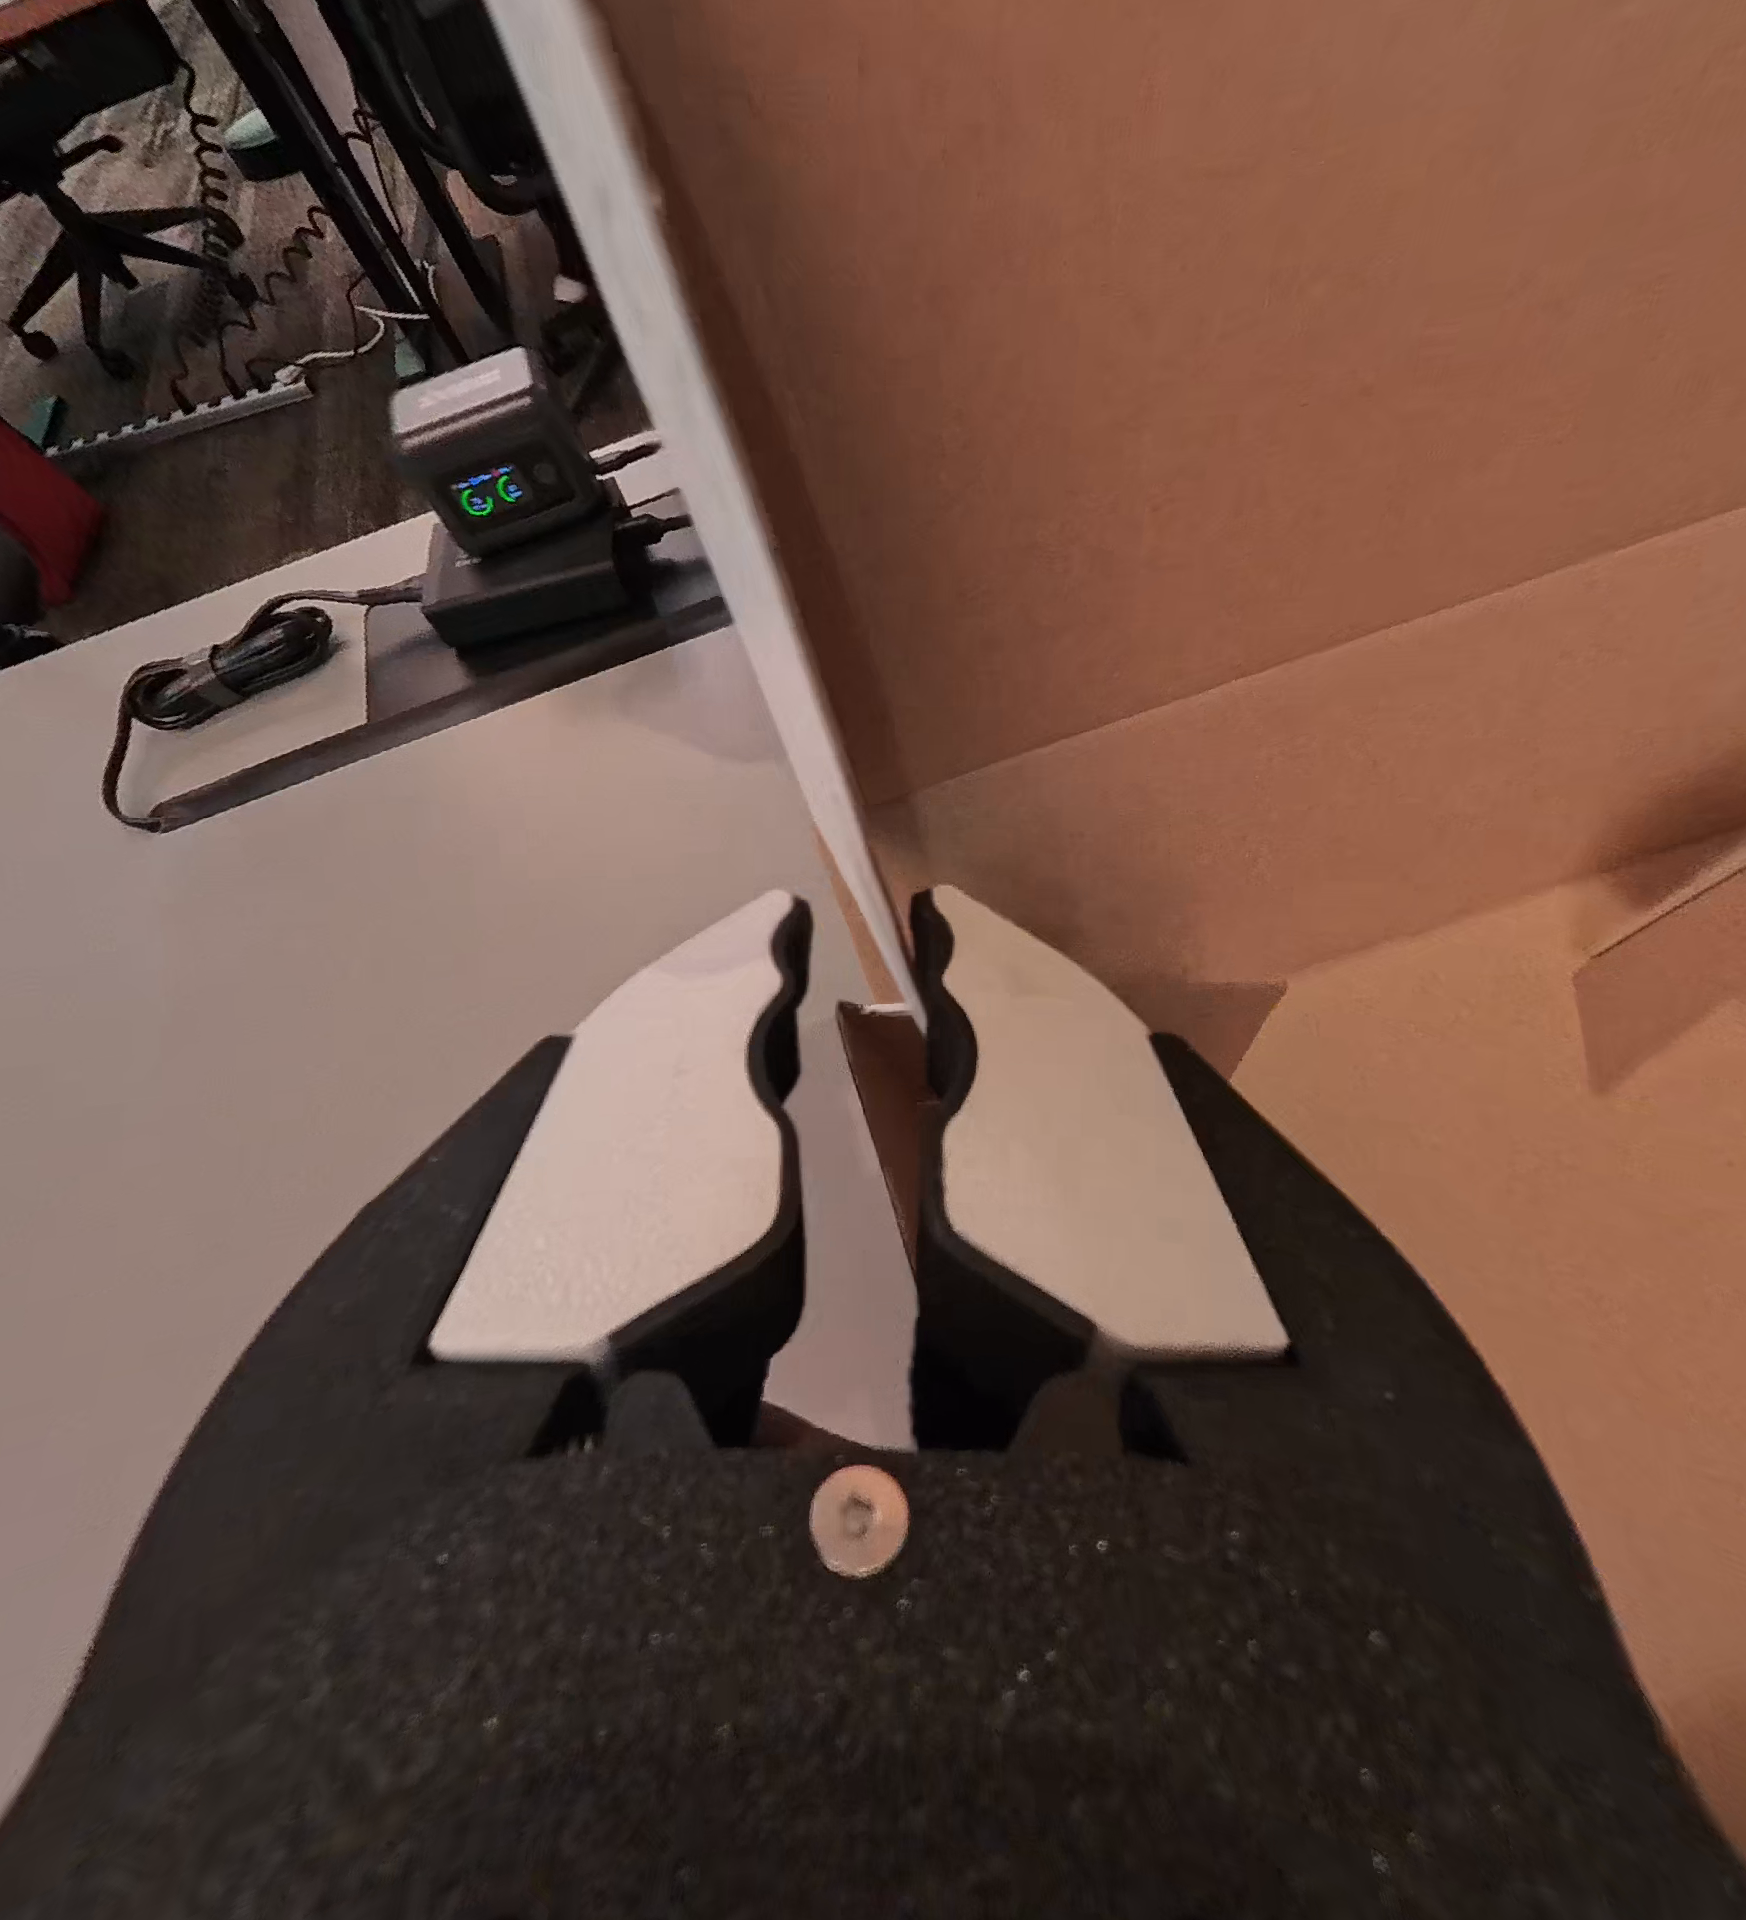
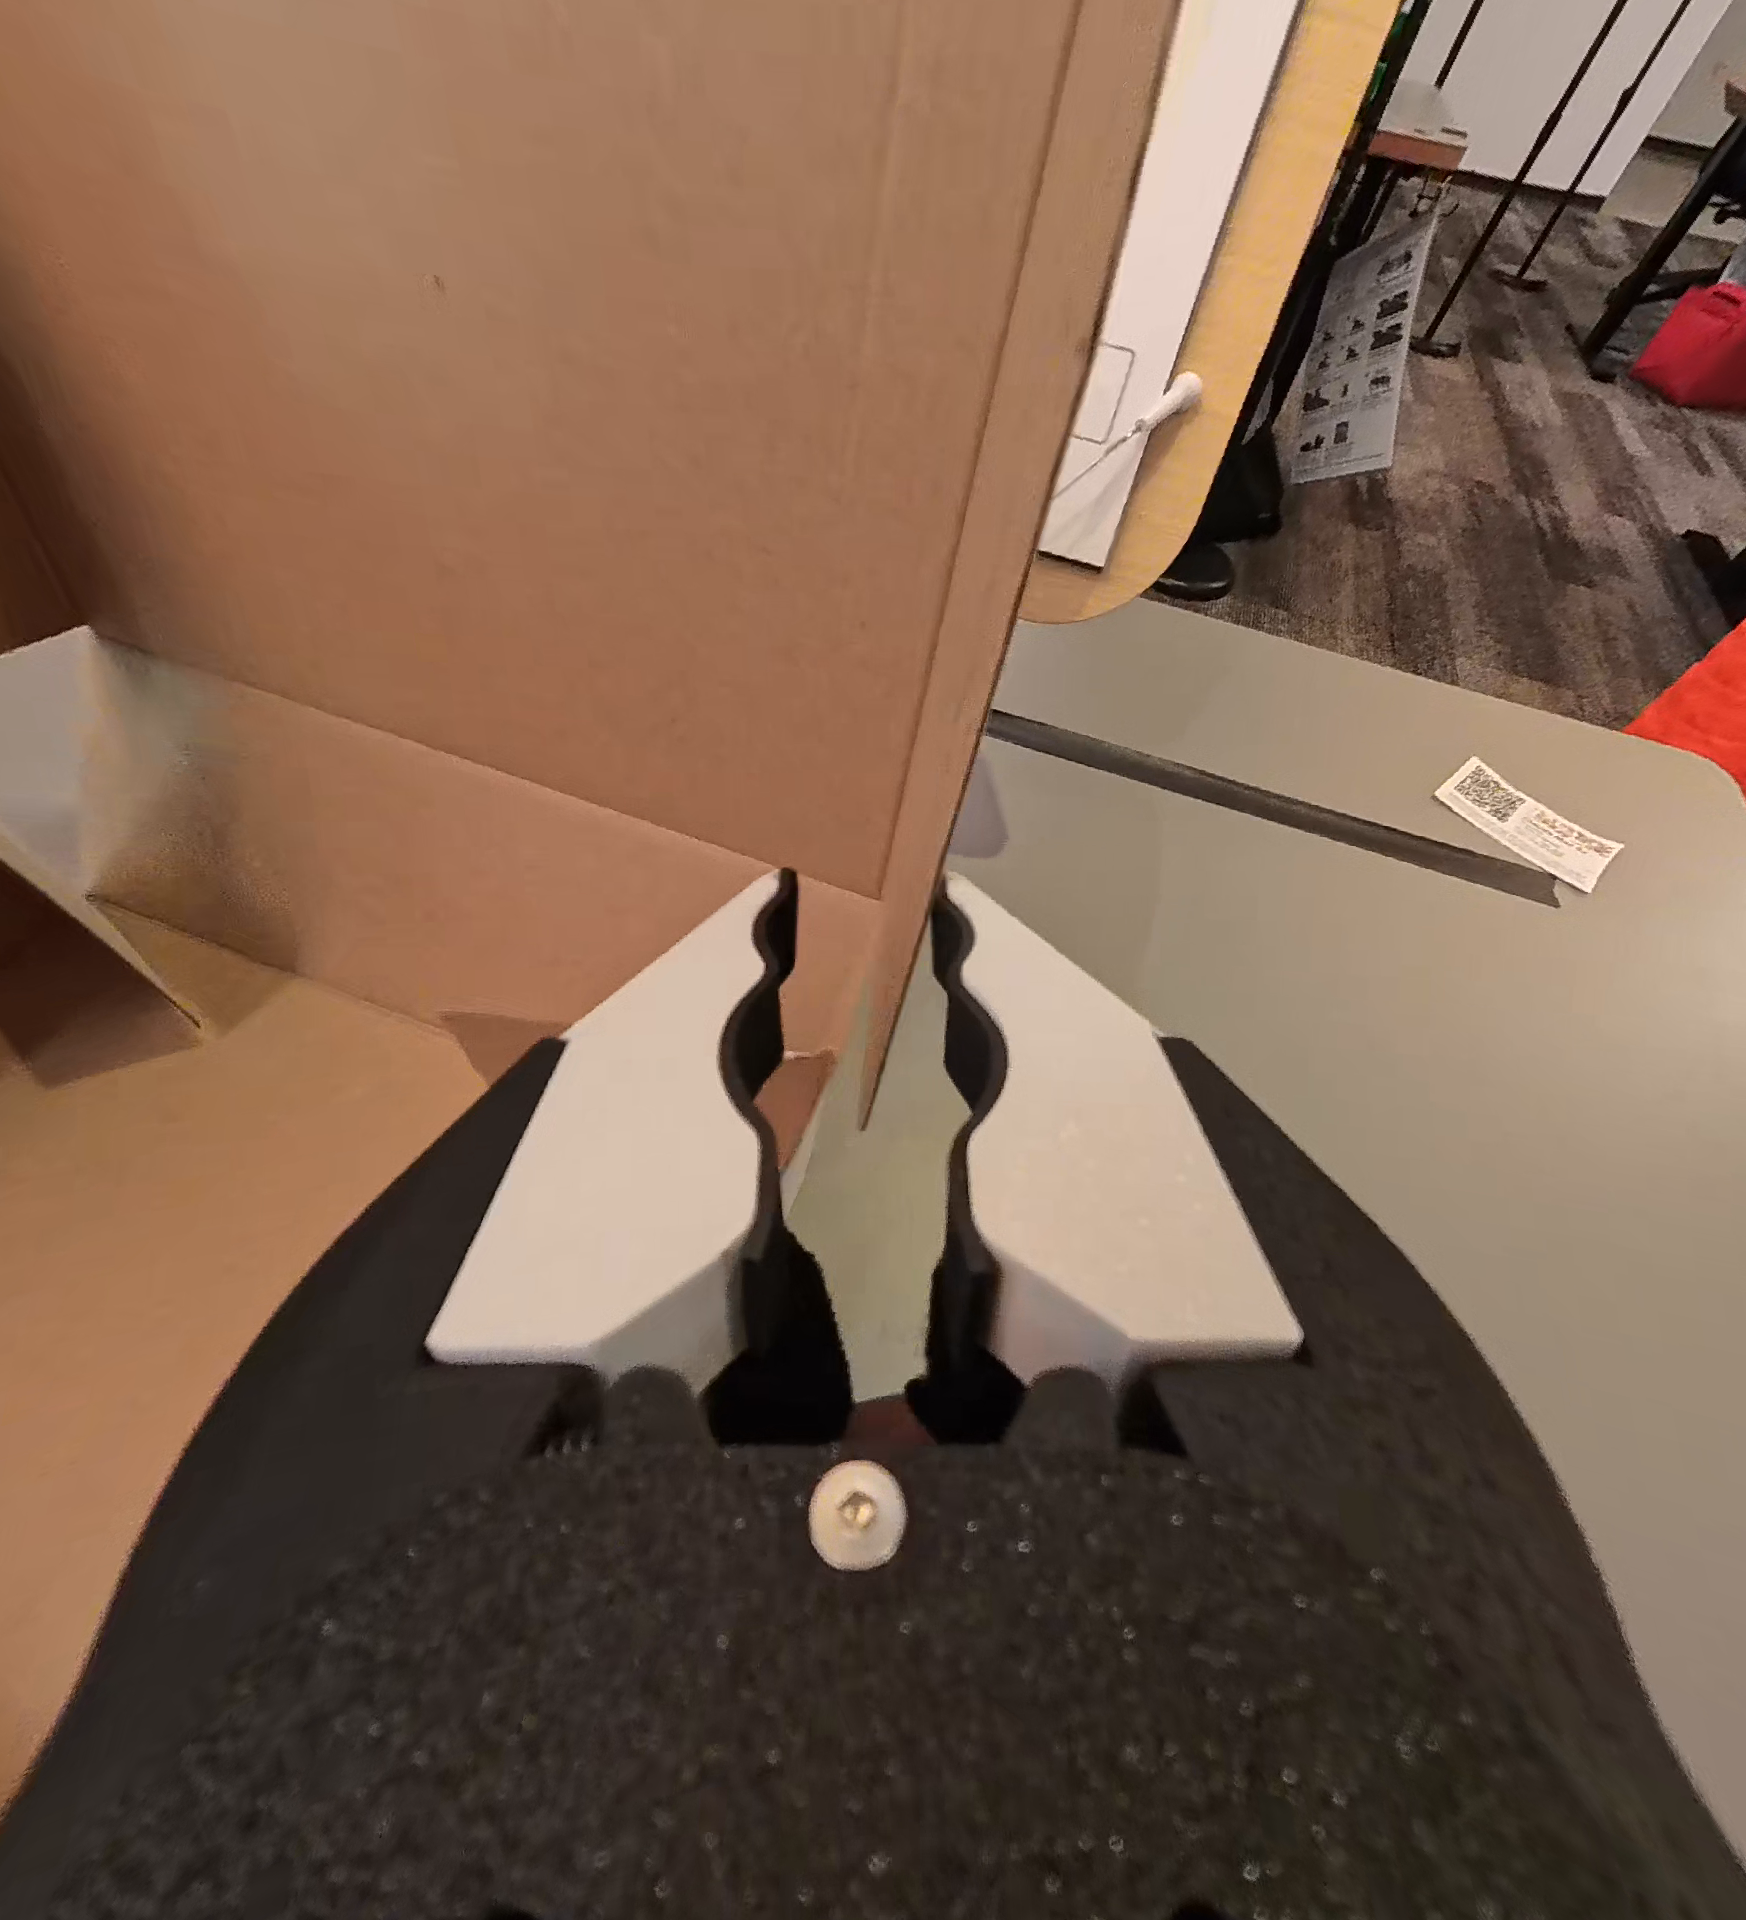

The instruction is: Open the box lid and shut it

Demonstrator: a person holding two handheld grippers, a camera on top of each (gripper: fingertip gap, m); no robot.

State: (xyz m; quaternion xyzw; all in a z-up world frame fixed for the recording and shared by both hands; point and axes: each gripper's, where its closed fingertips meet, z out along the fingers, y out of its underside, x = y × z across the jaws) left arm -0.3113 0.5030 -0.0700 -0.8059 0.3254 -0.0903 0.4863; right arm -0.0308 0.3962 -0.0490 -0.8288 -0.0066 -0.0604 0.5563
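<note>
I have the cardboard box (image 1: 1471,1299) open on the tabletop (image 1: 277,987), its lid (image 1: 1212,364) raised steeply ahead of both hand-held grippers, brown inner face toward me. The box floor spreads to the right of my left hand-held gripper (image 1: 858,966) and to the left of my right hand-held gripper (image 2: 864,940).

The lid's side flaps run down into the gaps between the fingers: the white-edged flap (image 1: 744,520) lies against the inner pad of the left tool's right finger (image 1: 1056,1143). The brown flap (image 2: 1004,468) hangs close to the right tool's right finger (image 2: 1077,1143). Both sets of fingers stand slightly parted around the card, and I cannot tell whether either truly pinches it.

Opening looks done or nearly so; shutting remains. I judge the next move needs both tools swinging the lid down toward me together, flaps guided inside the box walls.

Beyond the left tool sits a charger with a lit display (image 1: 505,499); beyond the right, a paper slip (image 2: 1529,821).
</note>
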